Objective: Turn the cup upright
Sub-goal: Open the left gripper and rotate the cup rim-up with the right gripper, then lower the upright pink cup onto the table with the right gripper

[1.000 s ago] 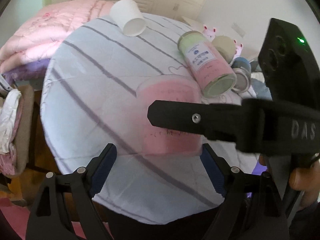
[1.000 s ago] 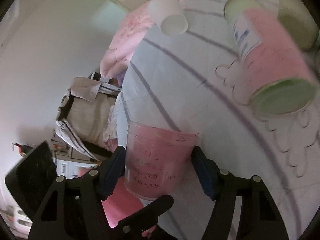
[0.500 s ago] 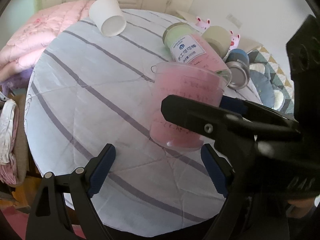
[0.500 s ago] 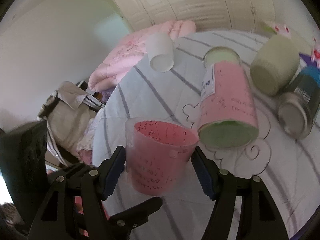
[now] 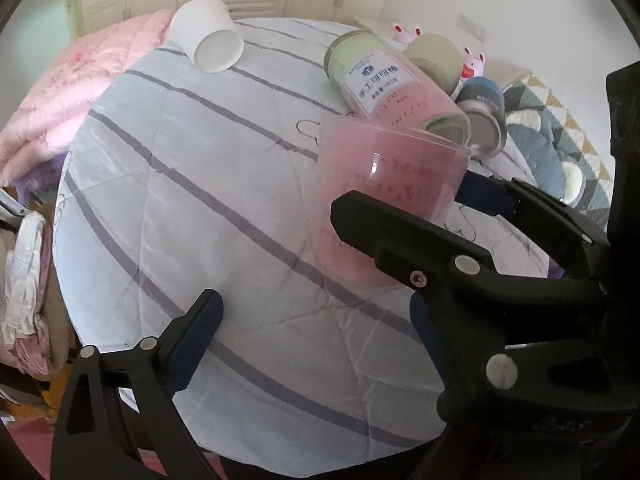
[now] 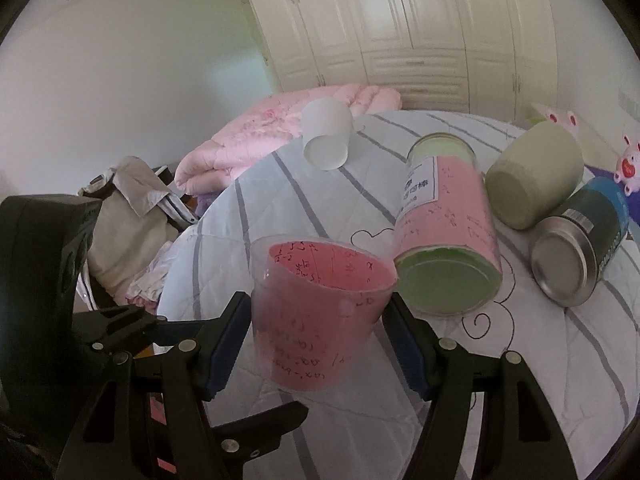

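A clear plastic cup lined with pink paper (image 6: 320,312) stands mouth up on the striped round table (image 6: 280,184), a little tilted. My right gripper (image 6: 320,340) is shut on it, one blue pad on each side. The cup also shows in the left wrist view (image 5: 384,196), with the right gripper's fingers (image 5: 420,240) across it. My left gripper (image 5: 316,332) is open and empty, near the table's front edge, left of and below the cup.
A white paper cup (image 5: 208,40) lies on its side at the far edge. A pink and green canister (image 6: 444,240), a beige jar (image 6: 532,176) and a metal can (image 6: 580,248) lie on their sides right of the cup. Pink bedding (image 6: 280,128) lies behind the table.
My right gripper has turned the pink cup from bottom up to mouth up and brought it down to the table. My left gripper has drawn back a little and stays open.
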Action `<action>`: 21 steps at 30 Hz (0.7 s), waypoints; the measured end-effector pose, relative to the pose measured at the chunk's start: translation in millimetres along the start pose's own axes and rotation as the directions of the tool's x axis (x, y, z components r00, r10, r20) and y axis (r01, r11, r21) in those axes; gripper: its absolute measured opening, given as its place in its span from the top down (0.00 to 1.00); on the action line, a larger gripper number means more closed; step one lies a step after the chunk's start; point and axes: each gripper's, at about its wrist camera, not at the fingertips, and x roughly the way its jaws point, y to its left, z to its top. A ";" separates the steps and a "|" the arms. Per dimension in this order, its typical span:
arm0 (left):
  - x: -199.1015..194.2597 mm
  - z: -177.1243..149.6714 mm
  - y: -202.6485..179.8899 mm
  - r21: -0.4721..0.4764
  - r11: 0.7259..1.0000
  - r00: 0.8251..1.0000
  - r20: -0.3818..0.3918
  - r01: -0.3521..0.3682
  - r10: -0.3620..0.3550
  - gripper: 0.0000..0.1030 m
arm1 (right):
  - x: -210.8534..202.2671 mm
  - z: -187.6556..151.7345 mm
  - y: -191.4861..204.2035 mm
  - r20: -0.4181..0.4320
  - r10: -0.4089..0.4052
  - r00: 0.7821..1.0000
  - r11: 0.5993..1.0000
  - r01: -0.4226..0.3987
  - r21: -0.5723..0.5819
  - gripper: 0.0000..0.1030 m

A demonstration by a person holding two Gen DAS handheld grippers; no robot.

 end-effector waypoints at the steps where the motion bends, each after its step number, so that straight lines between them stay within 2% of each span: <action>1: -0.1 -2.2 -1.5 0.008 1.000 1.000 0.000 -0.012 0.012 0.04 | -1.3 -2.2 0.2 0.004 -0.001 1.000 1.000 0.001 -0.006 0.33; 9: 2.7 -13.0 -16.6 0.102 0.990 0.996 0.004 -0.093 0.094 0.00 | -5.2 -14.2 10.5 0.019 -0.024 1.000 0.994 0.026 -0.102 0.33; 21: -1.0 -29.3 -16.8 0.143 0.982 0.992 0.052 -0.120 0.114 0.00 | -13.8 -31.7 13.3 0.021 -0.003 1.000 0.989 0.006 -0.150 0.33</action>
